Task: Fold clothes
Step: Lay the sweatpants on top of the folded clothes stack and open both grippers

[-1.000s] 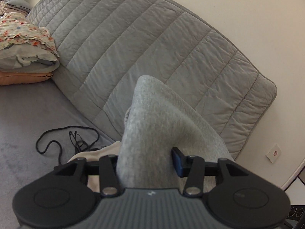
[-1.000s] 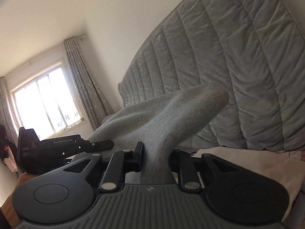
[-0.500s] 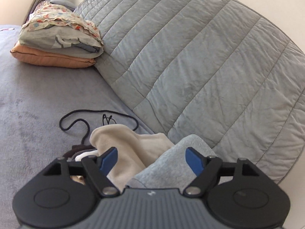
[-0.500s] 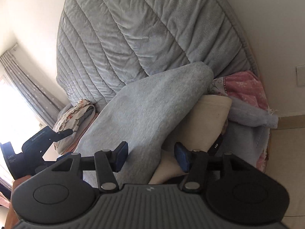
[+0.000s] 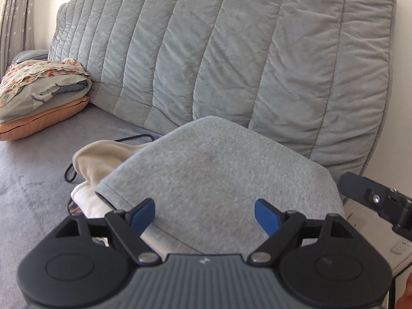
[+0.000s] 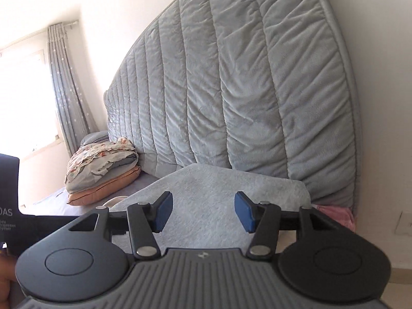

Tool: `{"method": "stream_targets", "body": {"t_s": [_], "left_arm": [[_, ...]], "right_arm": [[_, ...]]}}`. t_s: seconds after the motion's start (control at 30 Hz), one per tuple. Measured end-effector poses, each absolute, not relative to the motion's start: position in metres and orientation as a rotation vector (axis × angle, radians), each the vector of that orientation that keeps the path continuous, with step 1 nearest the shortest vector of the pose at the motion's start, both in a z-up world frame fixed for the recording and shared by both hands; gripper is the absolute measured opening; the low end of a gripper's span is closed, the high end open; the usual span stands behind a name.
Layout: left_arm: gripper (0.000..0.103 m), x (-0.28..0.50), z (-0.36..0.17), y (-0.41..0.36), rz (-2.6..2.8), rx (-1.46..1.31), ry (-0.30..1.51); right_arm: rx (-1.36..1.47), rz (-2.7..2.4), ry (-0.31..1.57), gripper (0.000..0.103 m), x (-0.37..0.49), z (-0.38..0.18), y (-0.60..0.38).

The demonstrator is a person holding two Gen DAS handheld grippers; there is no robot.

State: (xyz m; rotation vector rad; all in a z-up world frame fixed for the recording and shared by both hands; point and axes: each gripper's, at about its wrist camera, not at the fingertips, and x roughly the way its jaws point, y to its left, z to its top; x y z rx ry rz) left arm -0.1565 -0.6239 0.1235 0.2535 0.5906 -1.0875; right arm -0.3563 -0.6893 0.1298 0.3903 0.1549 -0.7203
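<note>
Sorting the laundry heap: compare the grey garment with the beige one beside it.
The grey garment lies on top, spread broad and smooth; the beige garment sits bunched and mostly covered under it. The grey garment shows a stitched hem; on the beige garment I see none. Both rest in one heap on the bed, and neither is held by a gripper.

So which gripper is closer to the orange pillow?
Left. The left gripper hovers nearer the orange pillow; the right gripper sits farther over, at the gray garment's other end.

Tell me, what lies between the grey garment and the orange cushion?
In the left wrist view, a beige garment and a black cord lie between the grey garment and orange cushion.
</note>
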Motion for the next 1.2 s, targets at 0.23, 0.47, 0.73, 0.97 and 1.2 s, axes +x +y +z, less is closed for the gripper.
{"method": "stream_targets", "body": {"t_s": [0.23, 0.47, 0.73, 0.97, 1.2], "left_arm": [[0.088, -0.169, 0.102, -0.640, -1.049, 0.366, 0.550], [0.089, -0.180, 0.094, -0.648, -1.021, 0.421, 0.529], [0.090, -0.181, 0.088, -0.649, -1.025, 0.441, 0.515], [0.091, -0.181, 0.083, -0.648, -1.033, 0.449, 0.506], [0.092, -0.179, 0.082, -0.650, -1.038, 0.453, 0.507]], "right_arm": [[0.390, -0.695, 0.384, 0.056, -0.319, 0.097, -0.767], [0.378, -0.706, 0.407, 0.059, -0.321, 0.080, -0.767], [0.368, -0.720, 0.426, 0.059, -0.322, 0.063, -0.767], [0.366, -0.735, 0.423, 0.060, -0.320, 0.058, -0.764], [0.349, -0.760, 0.439, 0.060, -0.315, 0.055, -0.760]]}}
